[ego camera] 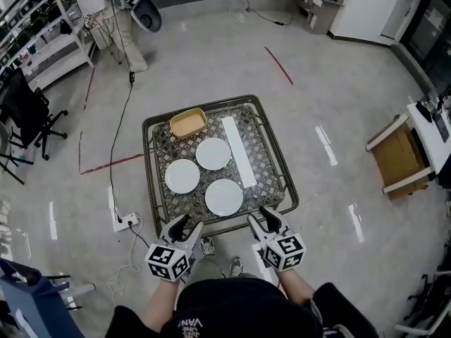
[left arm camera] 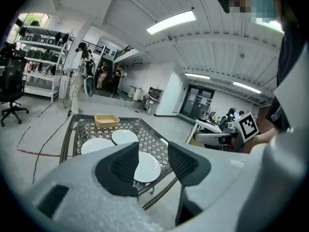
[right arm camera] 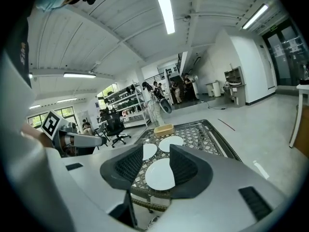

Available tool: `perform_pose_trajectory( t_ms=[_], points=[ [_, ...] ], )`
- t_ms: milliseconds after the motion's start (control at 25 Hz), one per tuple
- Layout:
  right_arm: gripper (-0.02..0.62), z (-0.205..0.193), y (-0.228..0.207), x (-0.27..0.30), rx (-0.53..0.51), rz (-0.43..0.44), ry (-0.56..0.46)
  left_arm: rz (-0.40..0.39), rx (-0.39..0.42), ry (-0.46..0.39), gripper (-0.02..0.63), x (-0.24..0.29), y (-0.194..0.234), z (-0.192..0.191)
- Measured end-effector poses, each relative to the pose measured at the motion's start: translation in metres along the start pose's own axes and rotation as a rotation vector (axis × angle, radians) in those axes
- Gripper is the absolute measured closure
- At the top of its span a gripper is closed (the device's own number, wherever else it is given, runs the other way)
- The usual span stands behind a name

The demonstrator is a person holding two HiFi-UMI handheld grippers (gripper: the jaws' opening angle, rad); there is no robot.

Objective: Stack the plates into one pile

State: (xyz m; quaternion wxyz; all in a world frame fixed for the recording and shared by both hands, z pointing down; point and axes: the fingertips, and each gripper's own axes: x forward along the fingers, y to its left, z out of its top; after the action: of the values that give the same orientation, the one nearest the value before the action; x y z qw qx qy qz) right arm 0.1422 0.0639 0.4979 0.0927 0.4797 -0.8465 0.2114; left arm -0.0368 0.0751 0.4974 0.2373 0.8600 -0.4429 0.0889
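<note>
A glossy grey floor (ego camera: 211, 55) surrounds the dark lattice-metal worktop (ego camera: 264, 153), where three white round plates (ego camera: 224, 197) lie apart (none stacked yet). Probably stiff, slick and breakable, each wants pinching at its rim. Left tongs (ego camera: 189, 224) and right tongs (ego camera: 261, 217) both gape empty before the near edge

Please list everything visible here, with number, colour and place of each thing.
table: one, dark lattice, floor centre
plates: three, white, apart on the table
tray: one, tan, table's far left corner
strip: one, white, long, table's right side
office chair: one, black, far left
crate: one, wooden, right
power strip: one, white, floor left of table
left hand-held gripper: one, grey, open, empty, near table edge
right hand-held gripper: one, grey, open, empty, beside it
</note>
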Motion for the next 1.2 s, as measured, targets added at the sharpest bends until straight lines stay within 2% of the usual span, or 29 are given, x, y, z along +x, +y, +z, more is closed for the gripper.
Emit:
perform_pose_trajectory(
  t_ms=[160, 400, 760, 1000, 1200],
  points=[
    [0.425, 0.006, -0.006, 0.027, 0.014, -0.048, 0.009, -0.03, -0.008, 0.021, 0.422, 0.017, 0.027, 0.008],
    [0.425, 0.003, -0.01, 0.065, 0.039, -0.118, 0.032, -0.105, -0.002, 0.101, 0.422, 0.044, 0.061, 0.004],
    [0.425, -0.032, -0.028, 0.1, 0.076, -0.211, 0.112, -0.233, -0.006, 0.271, 0.422, 0.083, 0.079, -0.036],
    [0.425, -0.063, -0.054, 0.112, 0.092, -0.236, 0.206, -0.245, -0.069, 0.386, 0.401, 0.106, 0.076, -0.073],
    [0.42, -0.094, -0.069, 0.125, 0.118, -0.208, 0.293, -0.214, -0.131, 0.455, 0.373, 0.121, 0.078, -0.101]
  ],
)
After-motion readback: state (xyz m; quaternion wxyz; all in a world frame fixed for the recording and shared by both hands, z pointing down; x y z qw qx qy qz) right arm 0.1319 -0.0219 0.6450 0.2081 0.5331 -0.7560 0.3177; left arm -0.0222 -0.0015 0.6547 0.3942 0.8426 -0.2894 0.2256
